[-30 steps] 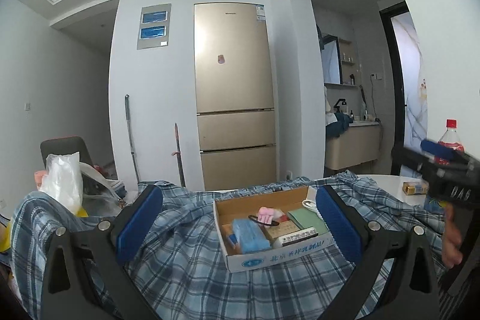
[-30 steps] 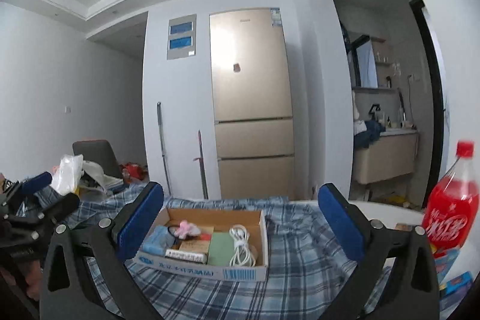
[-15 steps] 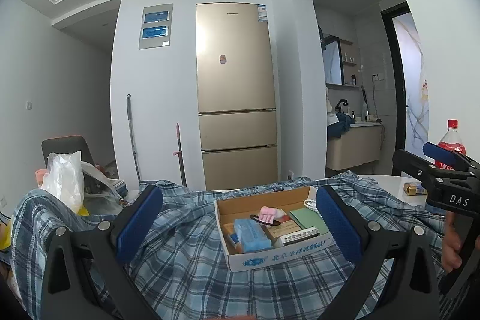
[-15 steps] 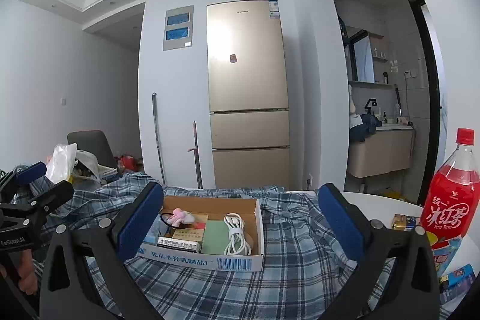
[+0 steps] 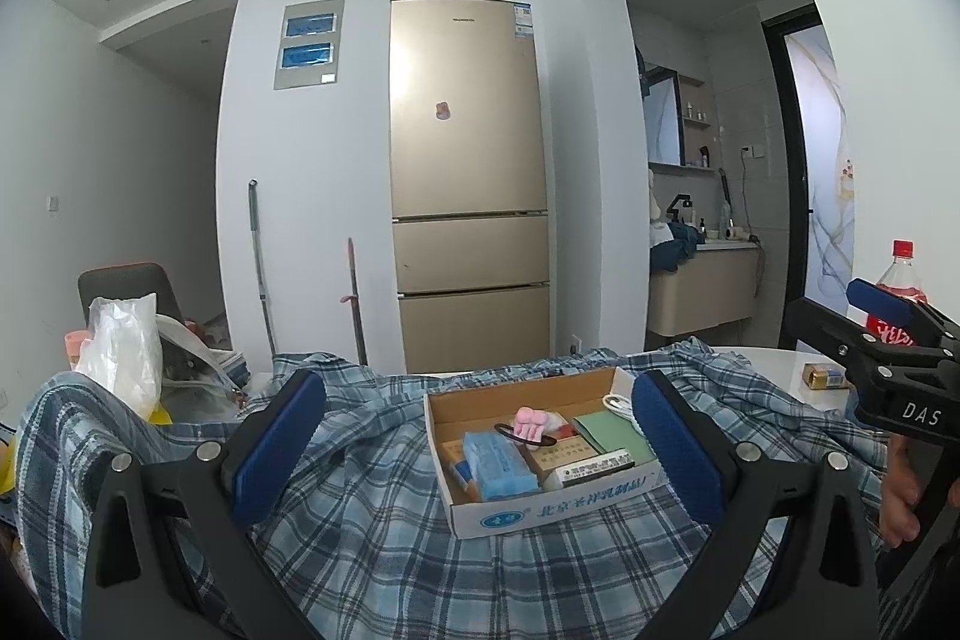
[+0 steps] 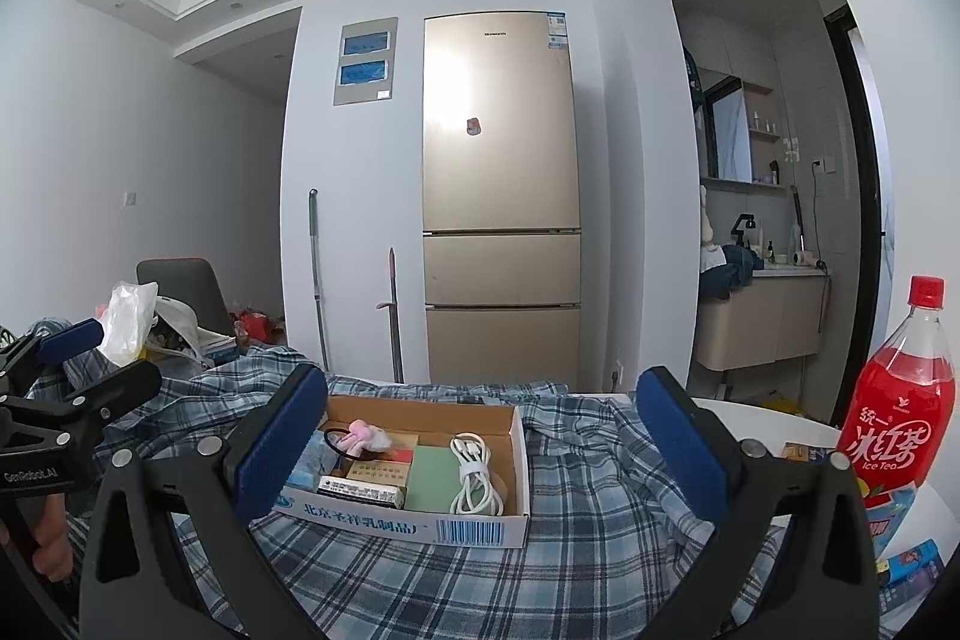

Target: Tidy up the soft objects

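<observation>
Left gripper [image 5: 480,436] agape, empty, right gripper [image 6: 483,439] likewise, cardboard box [image 6: 414,523] on plaid shirt [image 5: 372,538], ice-tea bottle [image 6: 900,412] beside.

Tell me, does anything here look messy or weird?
Yes. The plaid shirt lies rumpled across the table instead of folded, and the cardboard box of small things sits right on top of it, which is in the way for tidying the shirt.

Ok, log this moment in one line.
left gripper: open, empty | right gripper: open, empty | box: on plaid shirt | shirt: untouched
</observation>
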A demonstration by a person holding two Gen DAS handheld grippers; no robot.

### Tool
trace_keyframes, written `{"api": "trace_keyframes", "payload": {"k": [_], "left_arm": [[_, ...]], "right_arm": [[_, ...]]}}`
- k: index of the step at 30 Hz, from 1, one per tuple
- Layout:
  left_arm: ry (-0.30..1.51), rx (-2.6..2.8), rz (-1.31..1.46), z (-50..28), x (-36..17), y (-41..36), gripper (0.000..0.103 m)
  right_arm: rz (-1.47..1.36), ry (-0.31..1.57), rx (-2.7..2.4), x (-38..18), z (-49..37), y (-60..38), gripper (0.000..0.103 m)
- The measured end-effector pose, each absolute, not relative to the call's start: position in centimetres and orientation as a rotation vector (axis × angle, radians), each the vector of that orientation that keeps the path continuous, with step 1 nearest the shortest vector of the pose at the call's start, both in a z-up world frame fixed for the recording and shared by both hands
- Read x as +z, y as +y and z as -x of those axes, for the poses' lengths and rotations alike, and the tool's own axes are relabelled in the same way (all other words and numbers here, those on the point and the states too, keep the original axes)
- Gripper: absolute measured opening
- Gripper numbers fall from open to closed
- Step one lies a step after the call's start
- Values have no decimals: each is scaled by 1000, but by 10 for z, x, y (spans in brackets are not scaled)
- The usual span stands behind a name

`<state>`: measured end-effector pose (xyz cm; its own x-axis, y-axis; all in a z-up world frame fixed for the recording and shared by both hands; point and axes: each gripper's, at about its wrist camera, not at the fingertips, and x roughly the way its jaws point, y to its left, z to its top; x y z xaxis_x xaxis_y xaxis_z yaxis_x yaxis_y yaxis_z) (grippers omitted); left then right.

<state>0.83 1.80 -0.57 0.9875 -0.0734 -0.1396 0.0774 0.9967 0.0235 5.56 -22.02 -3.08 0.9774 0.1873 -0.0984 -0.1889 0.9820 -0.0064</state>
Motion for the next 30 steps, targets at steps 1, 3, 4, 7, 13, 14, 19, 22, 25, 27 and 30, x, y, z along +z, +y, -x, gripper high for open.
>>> {"api": "trace_keyframes", "payload": {"k": [1, 3, 4, 7, 13, 14, 19, 22, 25, 27, 30], "left_arm": [[140, -76, -29, -9, -6, 18, 103], [140, -76, -29, -8, -6, 19, 103], [139, -77, -29, -8, -6, 18, 103], [131, -75, -34, -7, -6, 18, 103], [128, -74, -37, -7, -7, 18, 103], [129, -73, -37, -7, -7, 18, 103], [129, -69, -34, -7, -6, 18, 103], [122, -67, -35, -5, -5, 18, 103], [119, -66, -40, -5, -5, 17, 103], [119, -66, -39, -4, -5, 17, 103], [119, -66, -38, -4, -5, 17, 103]], "right_arm": [[15, 97, 189, -31, -56, -220, 103], [13, 98, 187, -31, -56, -220, 103], [11, 99, 187, -31, -56, -220, 103], [7, 102, 185, -30, -57, -221, 103], [7, 102, 184, -30, -58, -221, 103], [8, 100, 184, -29, -58, -221, 103], [7, 99, 182, -30, -58, -221, 103], [8, 99, 183, -31, -58, -220, 103], [11, 95, 183, -30, -57, -220, 103], [15, 92, 183, -30, -56, -219, 103], [15, 91, 182, -30, -56, -219, 103]]}}
